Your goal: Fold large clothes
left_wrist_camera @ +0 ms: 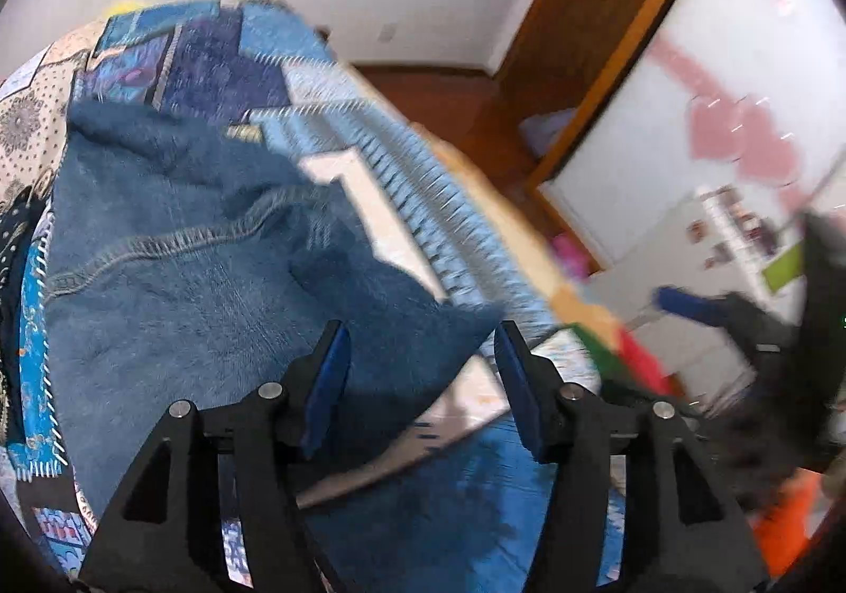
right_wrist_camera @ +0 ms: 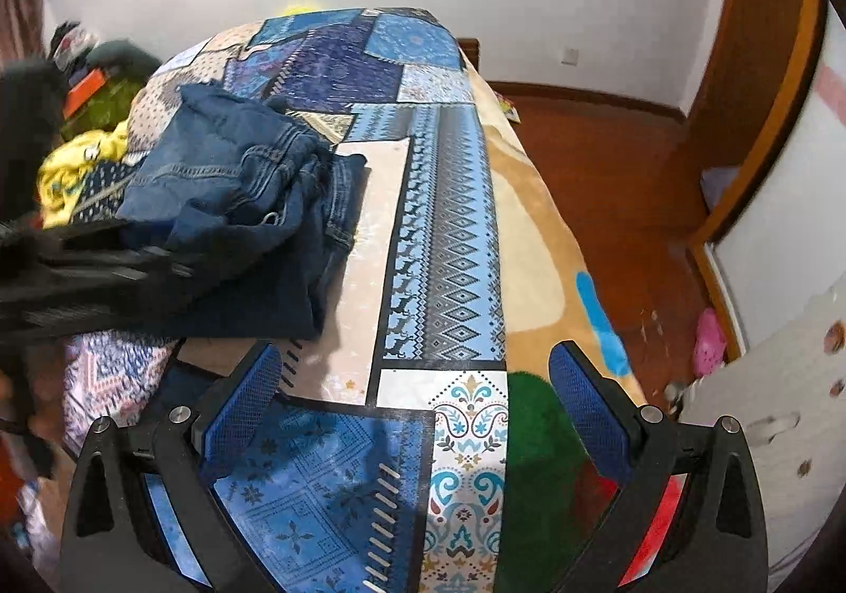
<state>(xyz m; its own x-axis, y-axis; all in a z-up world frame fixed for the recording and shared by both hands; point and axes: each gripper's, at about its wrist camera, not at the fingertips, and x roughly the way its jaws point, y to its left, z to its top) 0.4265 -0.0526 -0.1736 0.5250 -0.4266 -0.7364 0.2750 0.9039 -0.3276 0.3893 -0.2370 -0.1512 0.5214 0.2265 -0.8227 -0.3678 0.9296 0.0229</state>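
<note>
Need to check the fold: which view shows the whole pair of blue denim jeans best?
Right wrist view: the folded blue denim jeans show whole on the bed. Left wrist view shows only blurred close-up denim.

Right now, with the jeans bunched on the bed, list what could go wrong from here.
1. The jeans lie in a crumpled heap, so a pinch may catch several layers and fold unevenly.
2. The left claw stands open over a denim corner without gripping it; closing carelessly could catch the patchwork bedspread too.
3. The yellow garment beside the heap could get dragged along.
</note>
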